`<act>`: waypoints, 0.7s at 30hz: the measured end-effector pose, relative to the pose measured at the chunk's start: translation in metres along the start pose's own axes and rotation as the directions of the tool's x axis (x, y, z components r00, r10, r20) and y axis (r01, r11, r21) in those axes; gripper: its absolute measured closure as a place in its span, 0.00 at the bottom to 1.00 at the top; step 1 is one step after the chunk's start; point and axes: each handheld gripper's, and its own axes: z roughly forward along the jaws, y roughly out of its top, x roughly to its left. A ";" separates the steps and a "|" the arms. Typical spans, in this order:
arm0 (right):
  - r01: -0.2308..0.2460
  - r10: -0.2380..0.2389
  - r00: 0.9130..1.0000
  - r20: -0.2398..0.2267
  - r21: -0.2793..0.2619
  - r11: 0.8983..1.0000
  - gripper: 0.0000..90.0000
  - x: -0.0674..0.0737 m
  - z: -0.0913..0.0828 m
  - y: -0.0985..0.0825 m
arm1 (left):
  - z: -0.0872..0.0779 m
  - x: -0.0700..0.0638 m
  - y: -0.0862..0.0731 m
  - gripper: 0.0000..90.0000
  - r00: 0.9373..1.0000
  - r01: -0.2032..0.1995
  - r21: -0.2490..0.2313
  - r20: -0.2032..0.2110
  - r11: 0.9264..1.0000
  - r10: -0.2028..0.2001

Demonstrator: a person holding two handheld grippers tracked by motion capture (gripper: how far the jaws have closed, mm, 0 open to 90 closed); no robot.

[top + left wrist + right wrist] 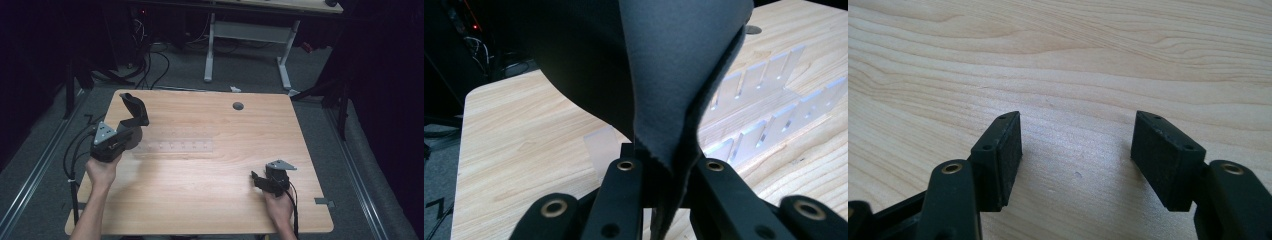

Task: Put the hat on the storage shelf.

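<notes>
A dark grey sheet of felt-like cloth (136, 111) stands up folded from my left gripper (128, 134), which is shut on its lower edge at the table's left side. In the left gripper view the cloth (674, 75) rises between the jaws of the left gripper (666, 167) and hides much of the scene. A clear plastic rack (175, 146) with slotted walls lies on the wooden table (210, 195) just right of that gripper; its slots (769, 100) show beyond the cloth. My right gripper (257, 180) rests low near the front right, open, with bare wood between its pads (1077, 142).
A round cable hole (238, 106) sits near the table's far edge. Behind the table stand a white-legged desk (250, 35) and floor cables (150, 65). A grey tag (325, 202) lies on the carpet off the front right corner.
</notes>
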 end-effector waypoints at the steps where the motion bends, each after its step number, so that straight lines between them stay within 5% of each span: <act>1: 0.001 -0.001 1.000 0.000 0.001 1.000 0.41 0.000 0.000 0.000 | 0.000 0.002 -0.002 0.96 1.000 0.019 0.003 -0.001 1.000 -0.019; 14: 0.004 -0.004 1.000 0.002 0.002 1.000 0.41 0.001 0.000 0.000 | -0.002 0.008 -0.014 0.94 0.999 0.049 0.023 -0.010 0.999 -0.049; 21: 0.005 -0.005 1.000 0.002 0.003 1.000 0.40 0.001 0.000 0.000 | -0.011 0.011 -0.010 0.86 0.995 0.104 0.014 -0.010 0.994 -0.104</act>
